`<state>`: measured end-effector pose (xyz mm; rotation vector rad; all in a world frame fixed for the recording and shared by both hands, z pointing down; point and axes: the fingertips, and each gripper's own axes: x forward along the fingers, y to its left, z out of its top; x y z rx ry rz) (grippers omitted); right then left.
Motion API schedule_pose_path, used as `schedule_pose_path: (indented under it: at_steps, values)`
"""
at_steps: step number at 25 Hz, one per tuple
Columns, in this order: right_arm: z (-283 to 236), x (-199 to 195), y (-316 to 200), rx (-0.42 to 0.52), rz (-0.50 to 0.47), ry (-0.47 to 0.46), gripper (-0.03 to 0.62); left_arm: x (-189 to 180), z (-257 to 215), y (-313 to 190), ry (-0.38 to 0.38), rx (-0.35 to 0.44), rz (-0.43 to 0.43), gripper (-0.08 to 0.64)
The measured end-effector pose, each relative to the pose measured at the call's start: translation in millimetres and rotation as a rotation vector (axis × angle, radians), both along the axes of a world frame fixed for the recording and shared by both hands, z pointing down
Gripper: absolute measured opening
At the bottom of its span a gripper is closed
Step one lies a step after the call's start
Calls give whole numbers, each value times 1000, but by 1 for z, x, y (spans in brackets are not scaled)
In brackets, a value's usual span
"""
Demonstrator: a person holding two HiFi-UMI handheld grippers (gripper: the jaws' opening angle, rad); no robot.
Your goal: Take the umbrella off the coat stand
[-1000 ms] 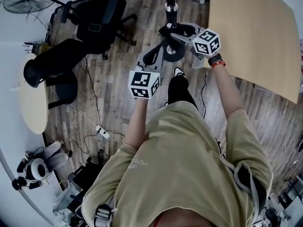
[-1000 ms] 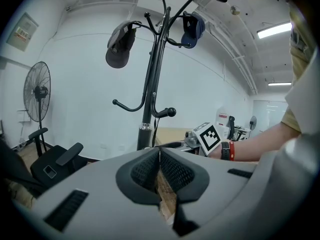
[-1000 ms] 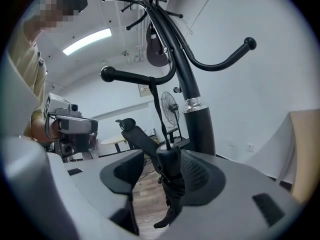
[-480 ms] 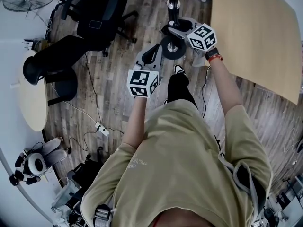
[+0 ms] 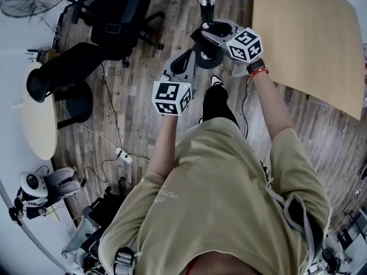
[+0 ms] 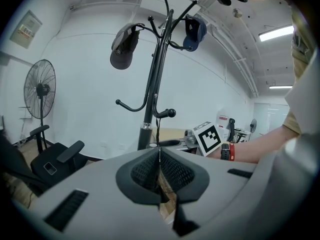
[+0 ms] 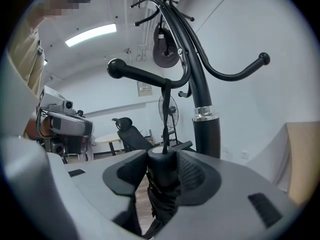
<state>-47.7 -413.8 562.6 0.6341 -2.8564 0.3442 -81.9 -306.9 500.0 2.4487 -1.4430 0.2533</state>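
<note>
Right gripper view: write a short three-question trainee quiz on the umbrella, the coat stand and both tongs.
1. What stands between the right tongs? A: a scarf. B: the umbrella. C: a bag.
2. True or false: the left tongs stand wide apart.
3. Fill in: the umbrella's strap hangs from a ____ of the coat stand.

Key:
1. B. The tongs have just been closing and now press on it.
2. False. They are together, with nothing held.
3. hook.
</note>
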Motion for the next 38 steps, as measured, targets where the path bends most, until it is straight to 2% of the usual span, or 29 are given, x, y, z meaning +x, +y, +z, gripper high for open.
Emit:
schedule_pose_path:
  at_steps: [7, 15, 22, 30, 38]
  values:
    - [-13, 3, 19, -21, 29, -19, 201, -7, -8, 13, 13, 11, 2, 25]
    - [-34, 8, 36, -17, 65, -9, 199, -5, -25, 20, 60, 35, 6, 25]
    - [-53, 14, 60, -32, 79, -36, 198, -6, -41, 30, 103, 58, -9, 25]
    - [-67, 9, 92, -3, 69, 0, 198, -11, -53, 45, 120, 75, -9, 25]
    - [-92, 13, 109, 0, 104, -44, 195, -10, -55, 57, 149, 68, -4, 25]
